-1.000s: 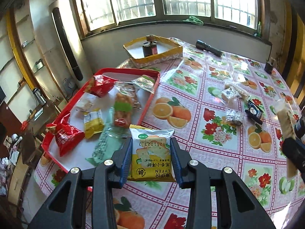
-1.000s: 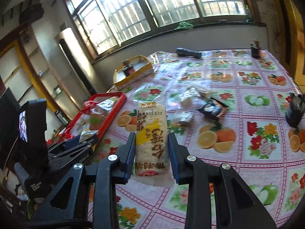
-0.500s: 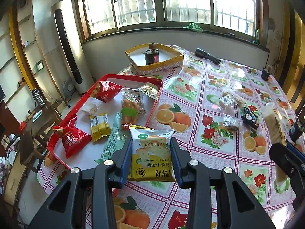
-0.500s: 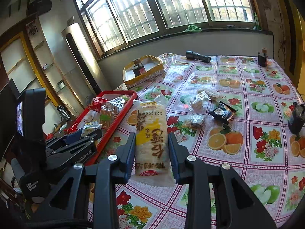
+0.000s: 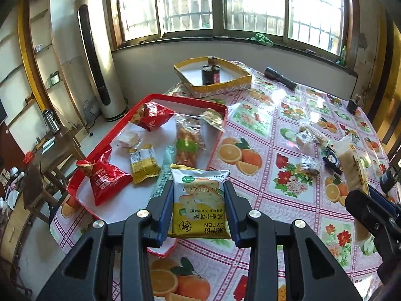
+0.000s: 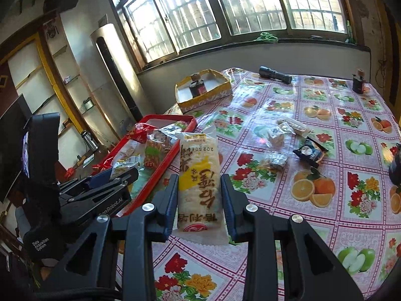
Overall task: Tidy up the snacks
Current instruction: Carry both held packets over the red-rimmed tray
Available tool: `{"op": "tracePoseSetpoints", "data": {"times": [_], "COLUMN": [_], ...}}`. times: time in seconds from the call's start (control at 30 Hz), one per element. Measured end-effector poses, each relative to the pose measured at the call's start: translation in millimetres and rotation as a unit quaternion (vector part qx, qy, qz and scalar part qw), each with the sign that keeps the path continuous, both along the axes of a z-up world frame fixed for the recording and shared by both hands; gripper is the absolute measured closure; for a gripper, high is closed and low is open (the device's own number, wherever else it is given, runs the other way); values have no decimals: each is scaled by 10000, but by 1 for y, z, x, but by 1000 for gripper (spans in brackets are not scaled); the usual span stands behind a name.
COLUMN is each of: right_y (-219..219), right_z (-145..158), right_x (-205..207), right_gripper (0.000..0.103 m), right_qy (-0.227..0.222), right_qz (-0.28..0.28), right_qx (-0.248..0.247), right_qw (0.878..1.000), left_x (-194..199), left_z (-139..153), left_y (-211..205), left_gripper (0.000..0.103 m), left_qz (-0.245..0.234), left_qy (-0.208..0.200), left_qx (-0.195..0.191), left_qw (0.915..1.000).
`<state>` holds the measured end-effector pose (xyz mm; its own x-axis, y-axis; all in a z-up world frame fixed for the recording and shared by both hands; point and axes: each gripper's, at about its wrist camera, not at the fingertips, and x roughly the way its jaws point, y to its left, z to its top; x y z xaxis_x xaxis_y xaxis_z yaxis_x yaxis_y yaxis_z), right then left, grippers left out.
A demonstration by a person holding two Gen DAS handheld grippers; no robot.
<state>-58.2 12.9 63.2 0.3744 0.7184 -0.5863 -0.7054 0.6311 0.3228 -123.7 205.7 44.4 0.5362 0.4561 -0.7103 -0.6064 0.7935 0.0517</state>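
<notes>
— Both hands are loaded, look. The left gripper is clamped on the square cracker packet, and the right gripper is pinching that long rice-cracker packet by its sides.

— Where do they go, the red tray?

— I'd guess so; most of the snacks are in it already. From the left gripper the tray lies straight ahead and a little to the left, its near corner just under the tongs, so that hand is the nearer one. For the right one the tray is off to the left, with the left gripper sitting between.

— And the long packet, which way does it run?

— Lengthwise along the fingers, pointing away from the hand. It would probably drop in parallel with the tray's long side.

— Anything left on the table?

— A few small packets and a black one, out to the right, well apart from the tray.
</notes>
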Motion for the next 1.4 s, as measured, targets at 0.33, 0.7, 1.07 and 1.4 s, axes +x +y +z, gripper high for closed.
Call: {"op": "tracePoseSetpoints", "data": {"times": [0.33,0.7,1.07,1.4], "right_y": [30,65,109,150], "right_z": [-2,-7,-20,-23], "right_x": [-4,1,13,33], "right_gripper": [68,68,68,68], "right_qy": [-9,62,319,715], "right_qz": [287,540,767,1189], "right_qx": [-98,-161,-69,272], "right_qw": [9995,9984,9965,9900], "left_x": [-8,-19,-26,-22], "left_z": [-10,-22,-37,-47], "left_y": [24,47,67,72], "left_gripper": [65,65,65,65], "left_qz": [210,399,533,483], "left_qy": [38,114,221,306], "left_qx": [-128,-232,-428,-455], "left_qw": [9997,9989,9974,9973]}}
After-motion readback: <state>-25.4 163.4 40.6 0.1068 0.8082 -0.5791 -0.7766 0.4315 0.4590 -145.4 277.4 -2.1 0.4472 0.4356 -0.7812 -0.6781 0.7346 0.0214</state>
